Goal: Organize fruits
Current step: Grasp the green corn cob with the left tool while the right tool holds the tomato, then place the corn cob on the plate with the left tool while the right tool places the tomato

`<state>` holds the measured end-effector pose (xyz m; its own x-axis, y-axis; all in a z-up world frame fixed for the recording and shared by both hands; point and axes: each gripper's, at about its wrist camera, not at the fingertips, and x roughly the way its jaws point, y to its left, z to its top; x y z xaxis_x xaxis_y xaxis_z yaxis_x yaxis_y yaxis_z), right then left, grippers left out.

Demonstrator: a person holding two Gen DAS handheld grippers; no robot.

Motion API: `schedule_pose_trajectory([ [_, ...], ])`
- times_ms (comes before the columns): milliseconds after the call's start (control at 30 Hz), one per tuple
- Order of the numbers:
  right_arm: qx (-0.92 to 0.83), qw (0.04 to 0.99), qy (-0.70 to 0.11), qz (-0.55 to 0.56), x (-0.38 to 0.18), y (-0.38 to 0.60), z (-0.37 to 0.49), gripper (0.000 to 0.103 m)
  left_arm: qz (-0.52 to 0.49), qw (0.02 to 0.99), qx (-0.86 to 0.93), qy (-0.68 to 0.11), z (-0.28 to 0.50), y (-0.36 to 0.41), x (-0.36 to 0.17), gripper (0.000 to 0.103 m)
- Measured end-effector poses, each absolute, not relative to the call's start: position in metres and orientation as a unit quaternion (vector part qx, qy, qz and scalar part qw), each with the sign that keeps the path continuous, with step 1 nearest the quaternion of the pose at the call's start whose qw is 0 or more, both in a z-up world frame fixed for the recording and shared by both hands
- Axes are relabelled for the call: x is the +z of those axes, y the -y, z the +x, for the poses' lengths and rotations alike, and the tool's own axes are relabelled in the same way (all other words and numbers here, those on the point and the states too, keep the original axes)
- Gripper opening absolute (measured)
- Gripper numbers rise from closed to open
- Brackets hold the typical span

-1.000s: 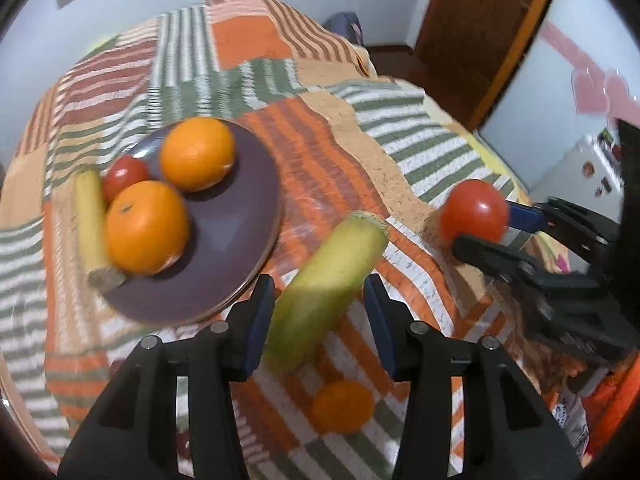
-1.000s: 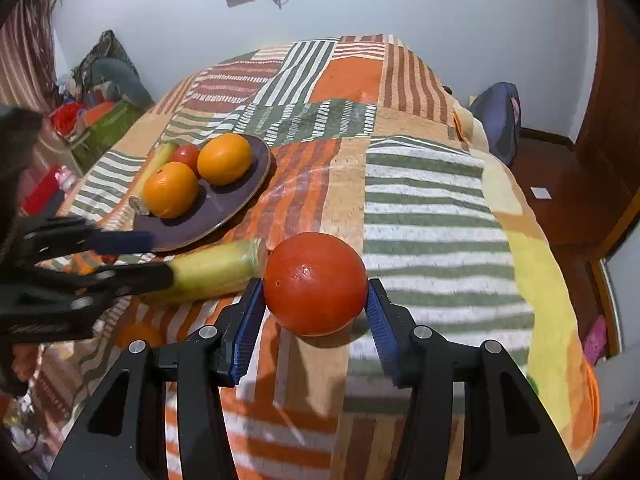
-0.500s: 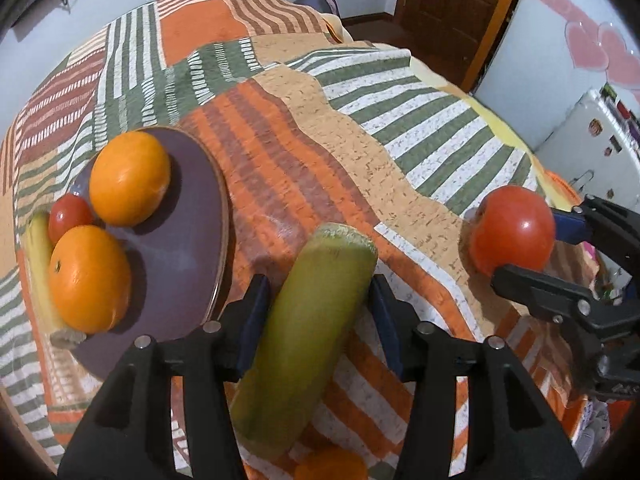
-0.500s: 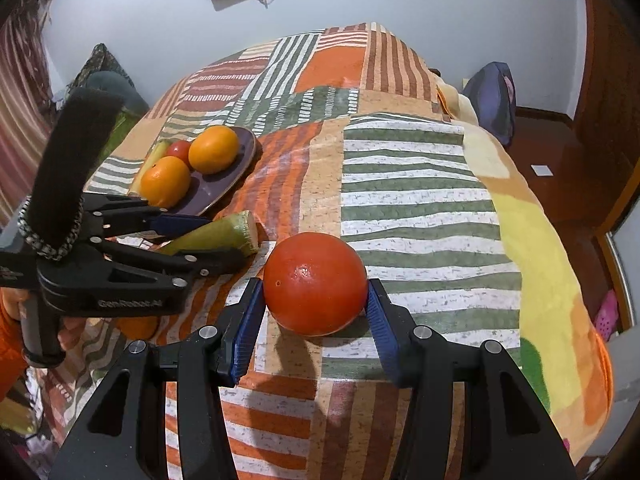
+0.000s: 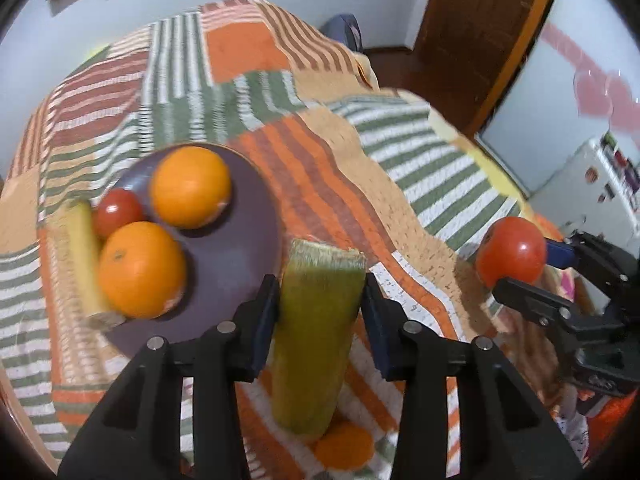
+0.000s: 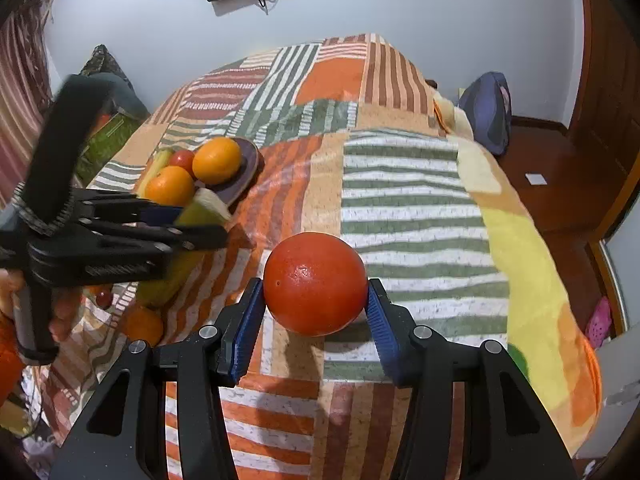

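Observation:
My left gripper (image 5: 320, 312) is shut on a yellow-green banana piece (image 5: 316, 332), held above the bedspread just right of the purple plate (image 5: 244, 240). The plate holds two oranges (image 5: 190, 186), a small tomato (image 5: 118, 212) and another banana piece (image 5: 82, 248). My right gripper (image 6: 316, 304) is shut on a big red tomato (image 6: 316, 282), held above the bed. That tomato (image 5: 512, 250) shows at the right in the left wrist view. The left gripper (image 6: 192, 228) with its banana piece (image 6: 200, 210) shows at the left in the right wrist view, beside the plate (image 6: 240, 176).
A small orange (image 5: 344, 442) lies on the striped patchwork bedspread (image 5: 400, 148) under the banana piece; it also shows in the right wrist view (image 6: 144, 324) beside a small red fruit (image 6: 105, 298). A wooden door (image 5: 480, 28) and a blue bag (image 6: 486, 108) stand beyond the bed.
My left gripper has lifted the banana piece and swung it more upright, closer to the plate's right edge. My right gripper has kept its hold on the tomato and has risen slightly.

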<state>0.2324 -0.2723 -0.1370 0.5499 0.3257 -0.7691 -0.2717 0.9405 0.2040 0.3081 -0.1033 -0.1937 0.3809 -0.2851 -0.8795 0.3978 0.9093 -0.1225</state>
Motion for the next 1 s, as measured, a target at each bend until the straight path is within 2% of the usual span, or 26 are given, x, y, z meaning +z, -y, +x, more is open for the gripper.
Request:
schedule_pose_trajectory([
  [433,0.192,0.889,-0.416,0.003,-0.113,0.228,0.257,0.048,0.009,0.864,-0.169,-0.474,0.294,0.026,-0.143,0.038],
  [700,0.217,0.884,-0.415,-0.011,-0.117,0.192,0.281,0.048,-0.034,0.86,-0.16,-0.483,0.31,-0.002,-0.147,0.038],
  [1000,0.227,0.875,-0.426,-0.05,-0.132,0.164,0.303,0.048,-0.047,0.849,-0.181,-0.494,0.34,0.011,-0.159,0.038],
])
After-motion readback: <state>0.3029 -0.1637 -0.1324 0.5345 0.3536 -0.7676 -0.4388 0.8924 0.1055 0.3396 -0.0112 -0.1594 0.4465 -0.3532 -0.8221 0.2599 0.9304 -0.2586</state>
